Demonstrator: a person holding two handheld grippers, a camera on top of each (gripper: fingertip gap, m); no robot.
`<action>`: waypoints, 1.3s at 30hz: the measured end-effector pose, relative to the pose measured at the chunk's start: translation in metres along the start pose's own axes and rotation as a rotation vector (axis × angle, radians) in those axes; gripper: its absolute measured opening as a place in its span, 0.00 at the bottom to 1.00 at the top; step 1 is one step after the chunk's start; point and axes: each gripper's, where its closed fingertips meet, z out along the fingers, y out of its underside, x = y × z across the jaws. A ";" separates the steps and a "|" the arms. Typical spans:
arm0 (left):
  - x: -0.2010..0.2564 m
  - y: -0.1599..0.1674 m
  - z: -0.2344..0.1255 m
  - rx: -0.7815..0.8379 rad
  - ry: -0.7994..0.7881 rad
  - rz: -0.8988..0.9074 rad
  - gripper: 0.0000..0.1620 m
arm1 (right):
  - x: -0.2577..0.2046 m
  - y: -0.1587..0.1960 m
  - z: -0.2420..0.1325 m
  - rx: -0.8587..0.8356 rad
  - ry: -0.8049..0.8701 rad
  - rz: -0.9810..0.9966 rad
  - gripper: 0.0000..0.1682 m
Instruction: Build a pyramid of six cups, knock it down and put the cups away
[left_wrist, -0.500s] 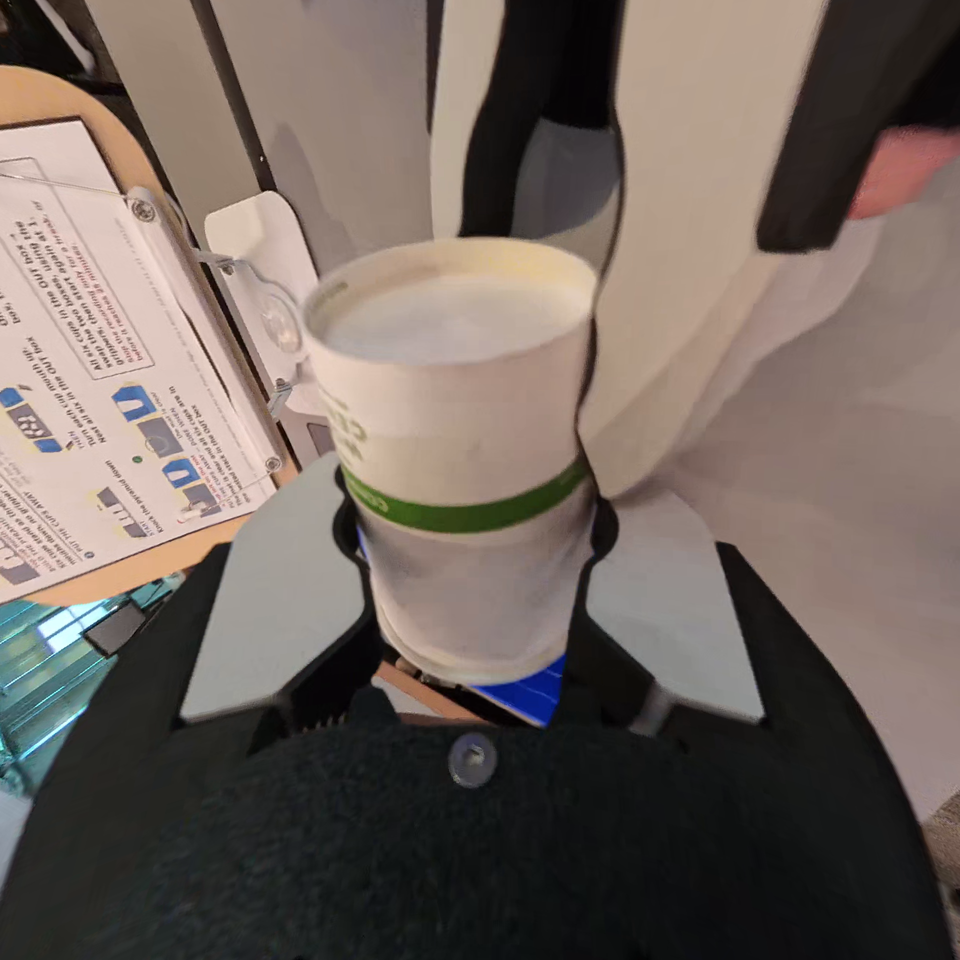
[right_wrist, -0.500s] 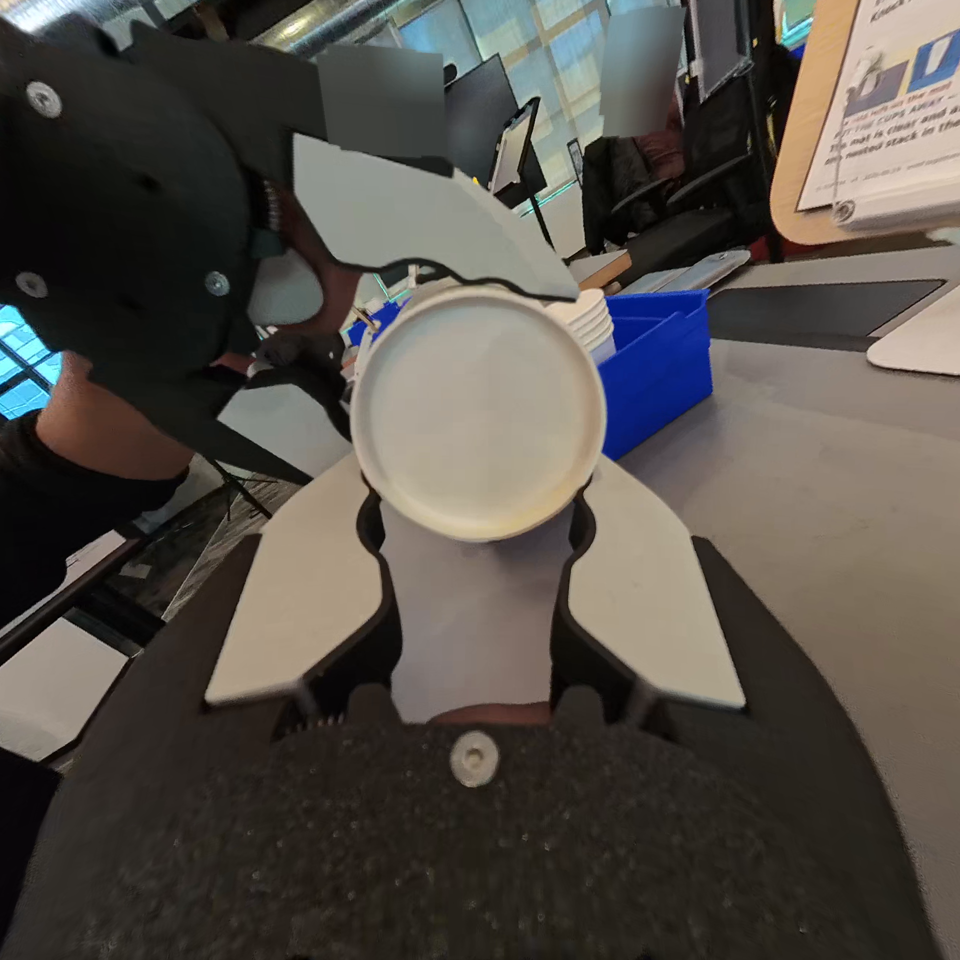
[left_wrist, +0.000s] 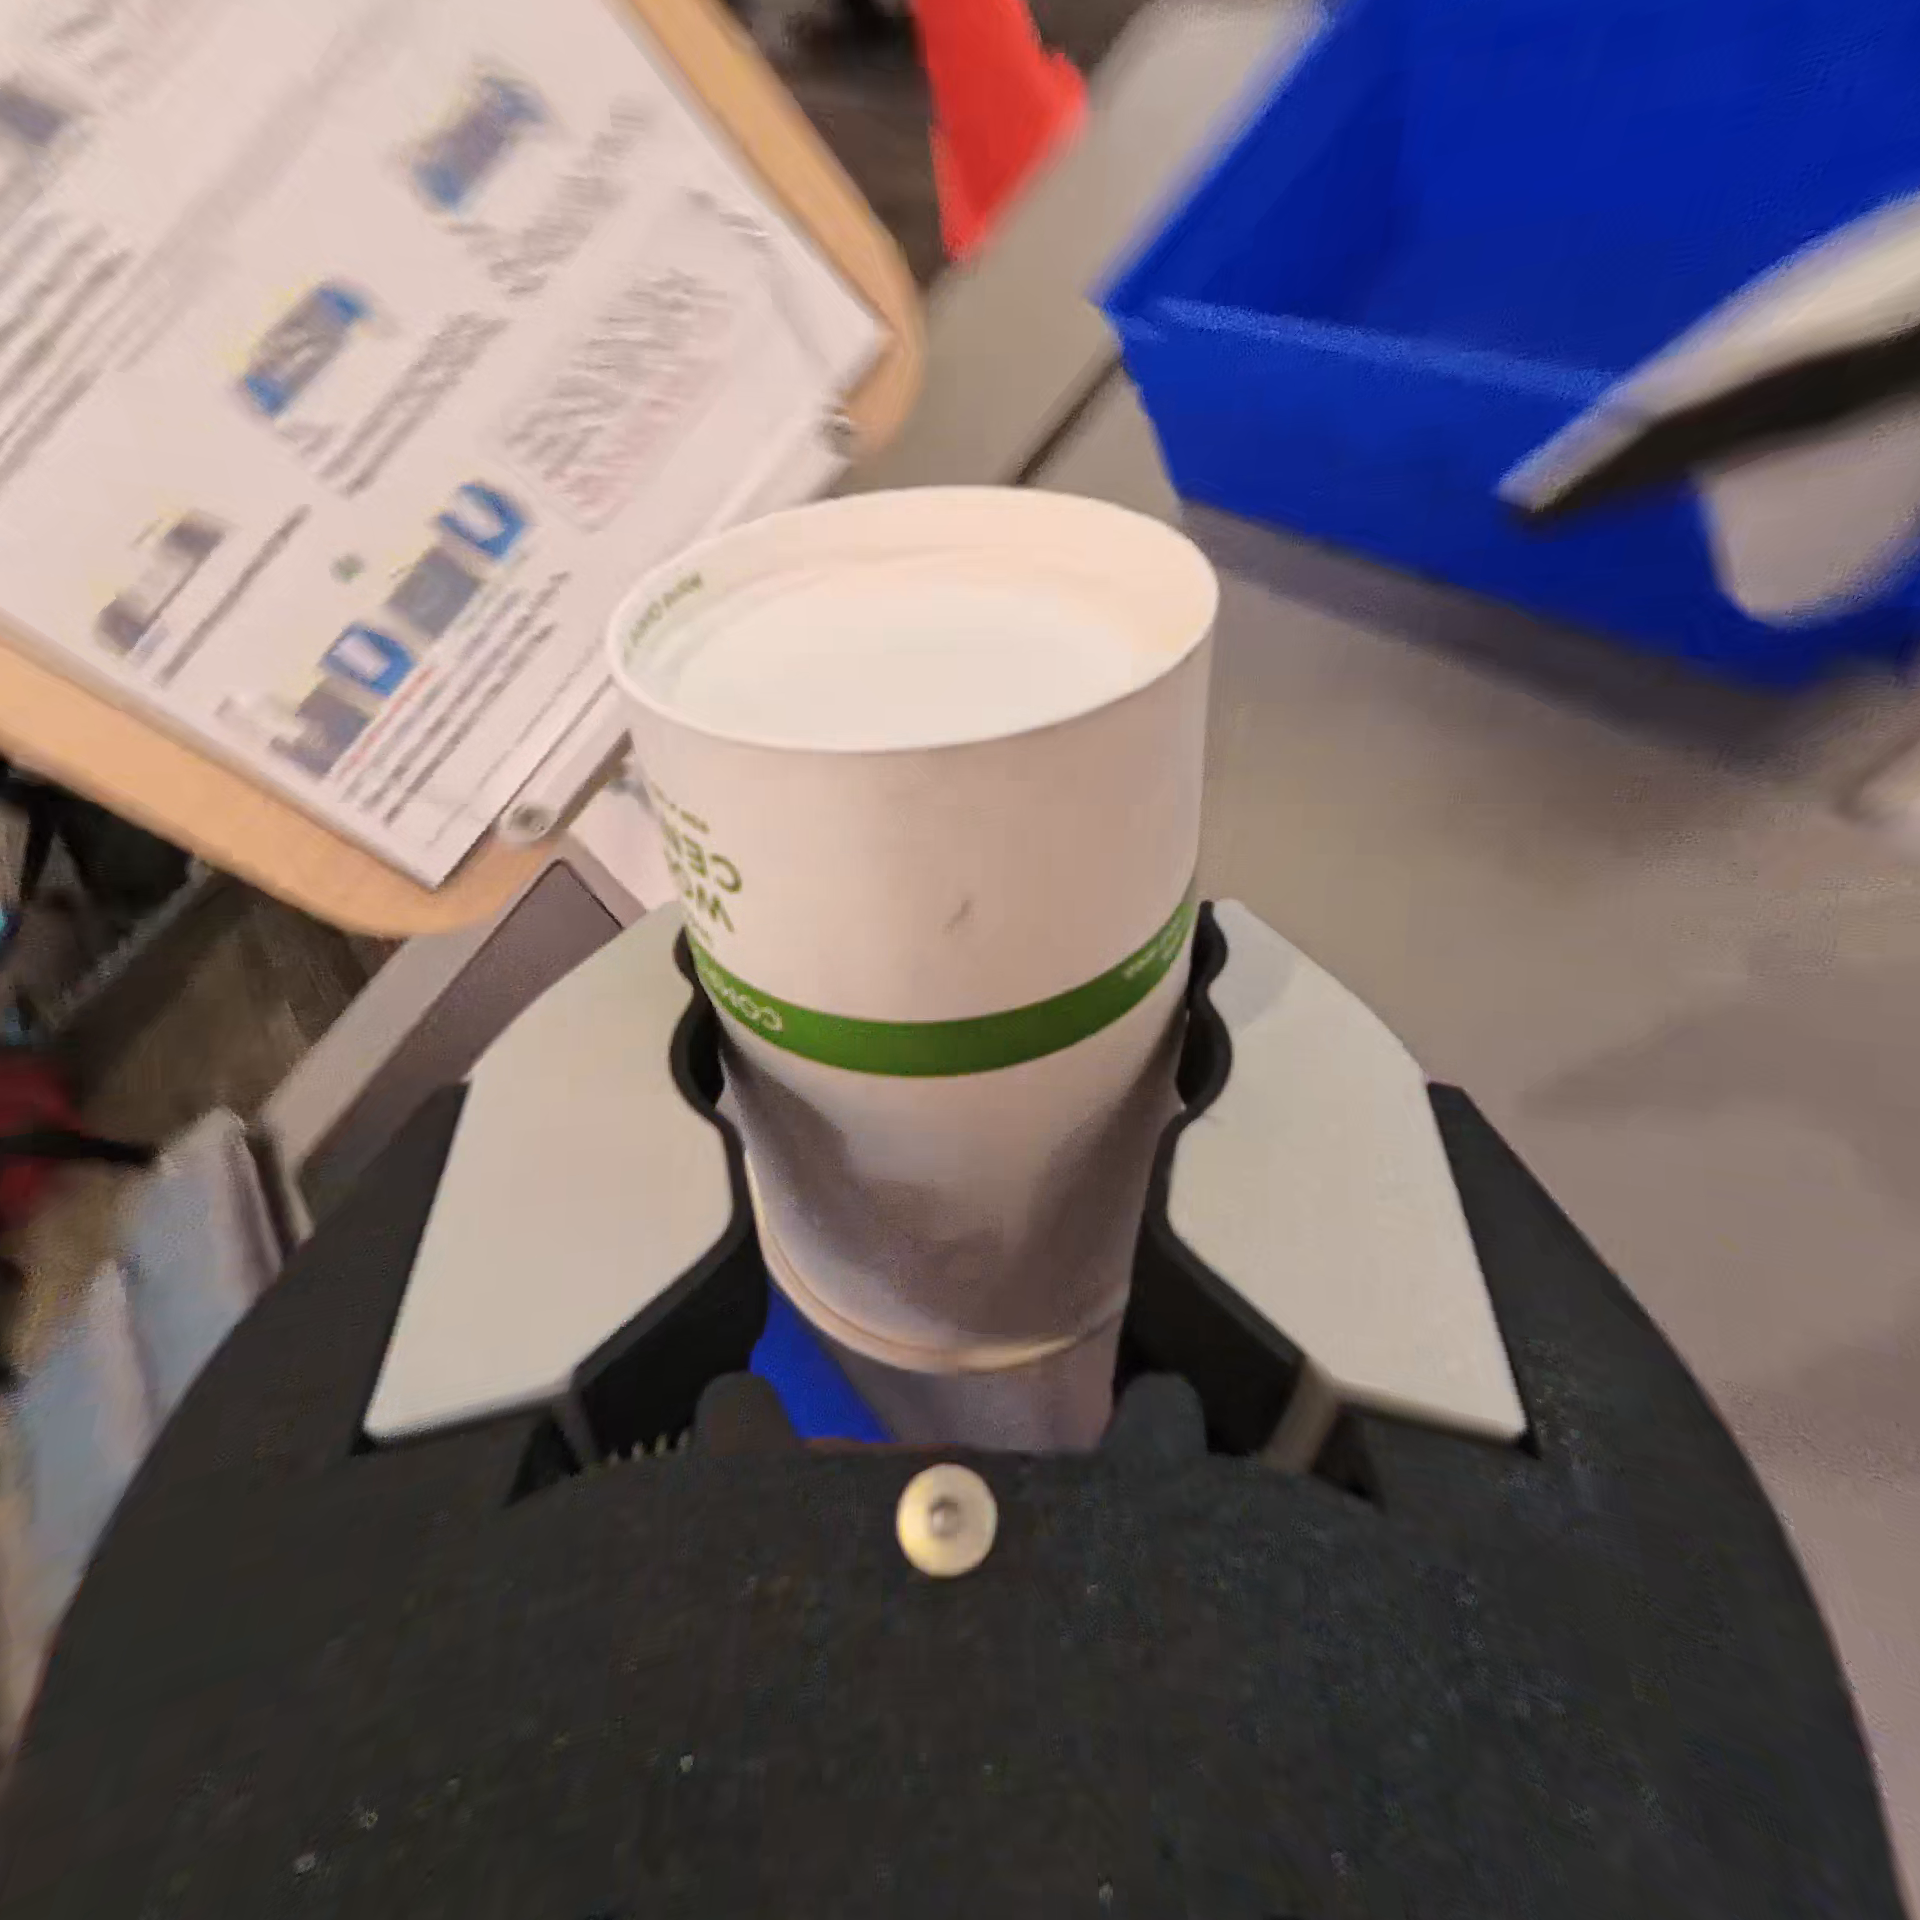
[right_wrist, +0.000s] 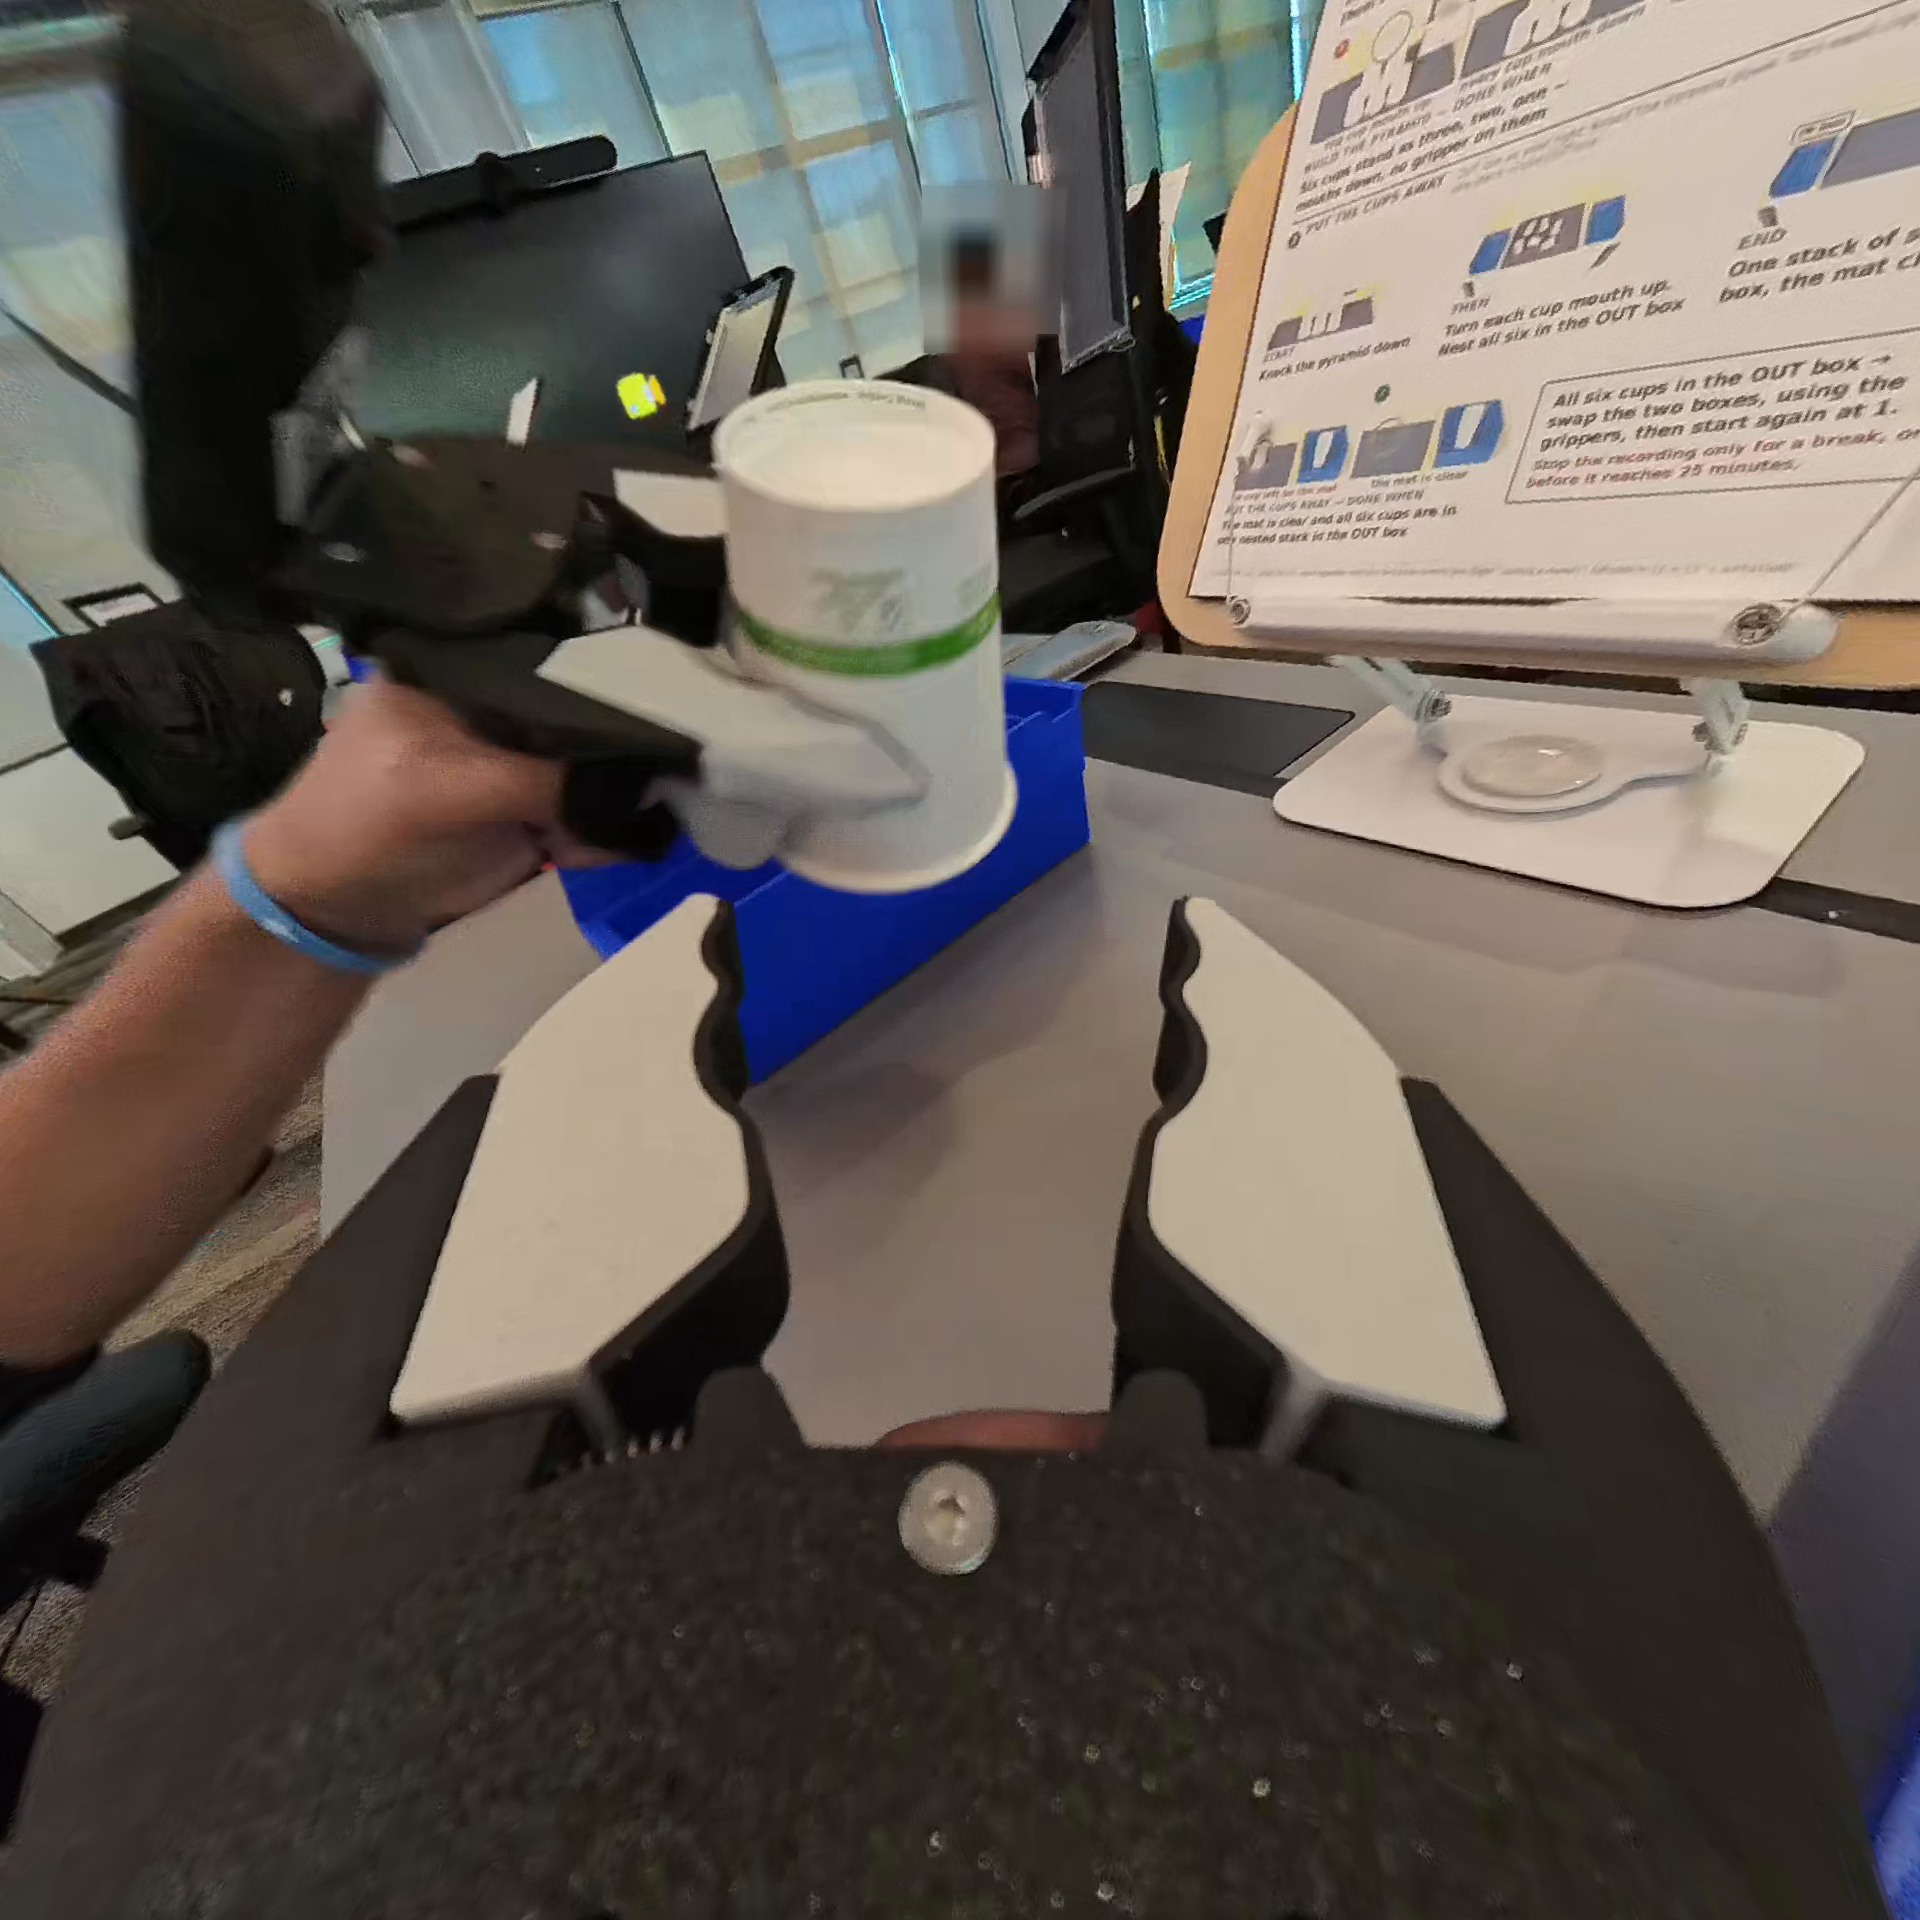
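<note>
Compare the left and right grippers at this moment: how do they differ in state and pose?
The left gripper is shut on the paper cup, held mouth down in the air; the right gripper is open and empty. The left is raised over the blue bin; the right points low across the grey table. Both have grey fingers on black bodies.

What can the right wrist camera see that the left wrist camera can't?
Only the right view shows the person's hand holding the left tongs, the white stand base, and its own empty, open right tongs.

Only the left view looks down into the cup's recessed bottom.

Both show the paper cup mouth-down, the blue box, the instruction board and grey table.
</note>
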 end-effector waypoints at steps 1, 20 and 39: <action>-0.012 0.004 0.004 0.050 -0.074 -0.111 0.53 | -0.004 0.004 -0.004 -0.004 -0.006 -0.002 0.45; -0.016 0.127 0.106 -0.100 -0.228 -0.556 0.54 | -0.055 0.115 -0.003 -0.178 -0.180 0.001 0.39; -0.004 0.139 0.100 -0.082 -0.200 -0.603 0.60 | -0.047 0.121 -0.006 -0.216 -0.162 0.000 0.38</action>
